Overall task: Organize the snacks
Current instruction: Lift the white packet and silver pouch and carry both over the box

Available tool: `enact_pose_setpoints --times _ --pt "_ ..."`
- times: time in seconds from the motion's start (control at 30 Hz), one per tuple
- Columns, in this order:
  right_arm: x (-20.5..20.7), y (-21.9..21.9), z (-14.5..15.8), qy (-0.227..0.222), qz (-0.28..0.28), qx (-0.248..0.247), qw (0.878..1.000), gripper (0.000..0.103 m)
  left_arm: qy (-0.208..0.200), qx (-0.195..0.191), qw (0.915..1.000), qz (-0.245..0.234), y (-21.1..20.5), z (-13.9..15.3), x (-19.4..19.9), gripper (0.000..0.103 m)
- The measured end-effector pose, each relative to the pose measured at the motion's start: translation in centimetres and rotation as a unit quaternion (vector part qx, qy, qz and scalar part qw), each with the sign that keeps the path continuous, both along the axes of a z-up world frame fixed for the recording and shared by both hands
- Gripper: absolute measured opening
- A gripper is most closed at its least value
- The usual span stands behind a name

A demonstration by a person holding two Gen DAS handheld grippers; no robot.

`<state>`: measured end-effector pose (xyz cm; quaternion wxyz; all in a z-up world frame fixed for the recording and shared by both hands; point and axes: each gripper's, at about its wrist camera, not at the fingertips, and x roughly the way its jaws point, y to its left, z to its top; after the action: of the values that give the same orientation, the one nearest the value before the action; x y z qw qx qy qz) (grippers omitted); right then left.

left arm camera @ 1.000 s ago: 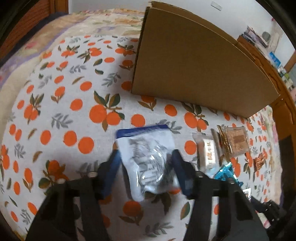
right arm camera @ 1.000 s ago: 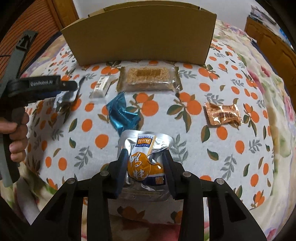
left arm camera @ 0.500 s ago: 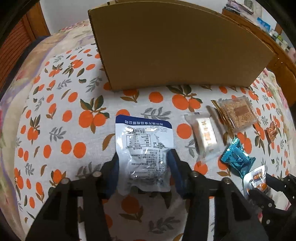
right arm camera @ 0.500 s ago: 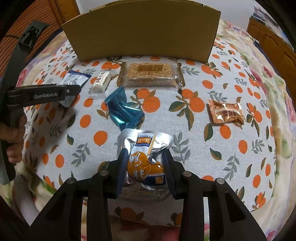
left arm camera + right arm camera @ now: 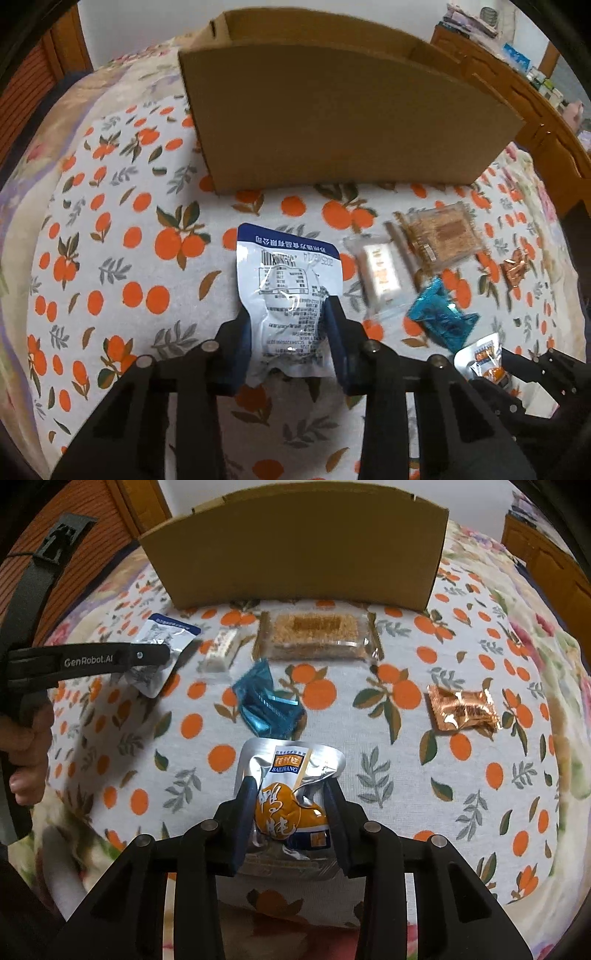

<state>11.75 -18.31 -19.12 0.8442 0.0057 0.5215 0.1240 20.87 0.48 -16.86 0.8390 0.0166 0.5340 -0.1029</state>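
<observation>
Left gripper [image 5: 288,325]: closing on the blue-and-white pouch [image 5: 288,284], for boxing.
Right gripper [image 5: 290,801]: pinched the silver-orange pouch [image 5: 290,786].
Cardboard box [image 5: 295,550]: open, likely destination.

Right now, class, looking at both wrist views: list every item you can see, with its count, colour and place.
cardboard box: one, brown, far side of the cloth.
blue-and-white packet: one, between the left gripper's closing jaws.
silver-and-orange pouch: one, clamped by the right gripper.
crumbly bar in clear wrap: one, tan, just before the box.
white bar: one, left of the crumbly bar.
teal wrapper: one, middle of the cloth.
copper wrapper: one, right side.
orange-print cloth: one, white with oranges, under everything.
left gripper: one, black, blue pads.
right gripper: one, black.
hand: one, on the left gripper's handle.
</observation>
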Motion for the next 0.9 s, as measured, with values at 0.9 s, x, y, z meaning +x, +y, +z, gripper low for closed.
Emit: enact_pose_setpoints --times 0.9 --pt "4.3 -2.3 8.1 -0.119 0.019 0.013 0.993 0.037 -0.128 -0.034 0.9908 -0.029 -0.6 10.5 -1.2 0.034"
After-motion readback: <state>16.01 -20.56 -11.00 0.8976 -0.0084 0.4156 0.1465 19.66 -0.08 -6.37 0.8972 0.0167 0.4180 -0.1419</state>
